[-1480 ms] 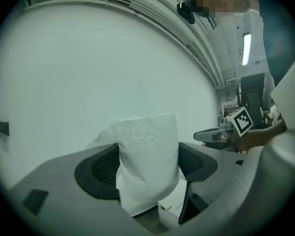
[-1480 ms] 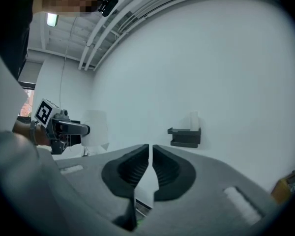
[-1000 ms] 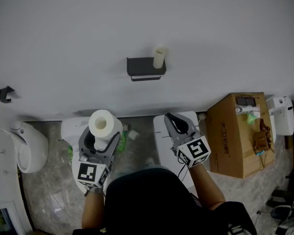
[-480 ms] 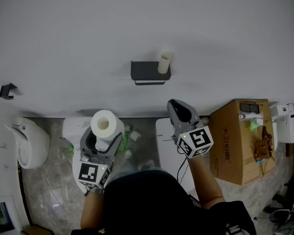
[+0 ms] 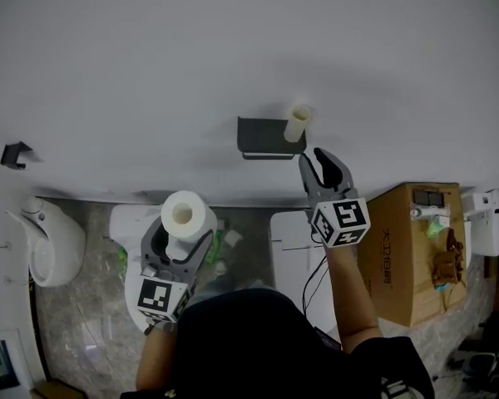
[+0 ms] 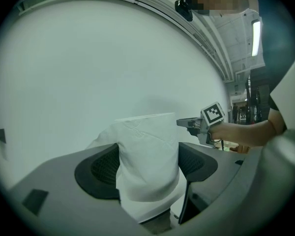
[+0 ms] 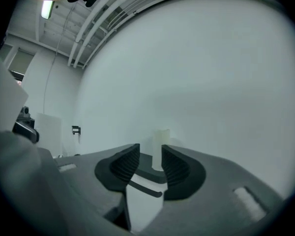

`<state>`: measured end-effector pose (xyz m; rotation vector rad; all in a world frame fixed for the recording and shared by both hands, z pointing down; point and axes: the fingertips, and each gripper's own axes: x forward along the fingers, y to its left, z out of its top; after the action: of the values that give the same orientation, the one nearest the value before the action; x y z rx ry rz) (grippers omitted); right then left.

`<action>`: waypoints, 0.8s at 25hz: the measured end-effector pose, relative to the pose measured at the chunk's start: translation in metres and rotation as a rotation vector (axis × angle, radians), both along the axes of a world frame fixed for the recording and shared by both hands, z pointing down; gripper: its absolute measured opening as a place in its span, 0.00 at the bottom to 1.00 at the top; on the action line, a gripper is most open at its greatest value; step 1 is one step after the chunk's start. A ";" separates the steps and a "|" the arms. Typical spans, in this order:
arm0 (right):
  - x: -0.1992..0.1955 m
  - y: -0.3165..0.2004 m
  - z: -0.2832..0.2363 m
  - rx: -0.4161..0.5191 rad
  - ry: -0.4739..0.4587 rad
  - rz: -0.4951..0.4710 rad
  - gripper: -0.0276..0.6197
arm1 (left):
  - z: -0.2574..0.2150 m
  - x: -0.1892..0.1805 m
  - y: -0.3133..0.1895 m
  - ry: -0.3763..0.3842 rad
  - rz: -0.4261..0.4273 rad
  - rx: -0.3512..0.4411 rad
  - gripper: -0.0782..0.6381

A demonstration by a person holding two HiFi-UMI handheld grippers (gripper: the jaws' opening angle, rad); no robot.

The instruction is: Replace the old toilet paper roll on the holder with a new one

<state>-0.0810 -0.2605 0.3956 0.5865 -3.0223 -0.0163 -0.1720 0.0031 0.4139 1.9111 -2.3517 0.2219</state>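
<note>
Opening, right tongs (image 5: 323, 161) stand empty just before old tube (image 5: 298, 123).

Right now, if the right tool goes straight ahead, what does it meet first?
Probably the empty cardboard tube on the wall holder; it lines up with the right tool, whose empty jaws are opening.

black short-sleeved top (image 5: 258, 339) — grey left gripper (image 5: 185, 229) and right gripper (image 5: 325, 160), each bearing black-and-white marker cubes (image 5: 160, 298) (image 5: 341, 222).
</note>
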 end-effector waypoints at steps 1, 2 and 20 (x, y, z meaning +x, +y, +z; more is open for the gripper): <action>-0.006 -0.006 0.000 0.005 0.005 0.006 0.28 | 0.001 -0.004 0.000 0.001 -0.004 -0.002 0.63; -0.011 -0.012 0.000 0.008 0.011 0.011 0.31 | 0.001 -0.008 -0.001 0.003 -0.009 -0.003 0.63; -0.074 -0.057 0.024 0.000 0.076 0.025 0.32 | 0.013 -0.054 -0.011 0.028 -0.087 -0.031 0.63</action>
<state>-0.1546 -0.3175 0.4192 0.6097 -2.9408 -0.0364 -0.2256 -0.0075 0.4265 1.7819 -2.3918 0.2214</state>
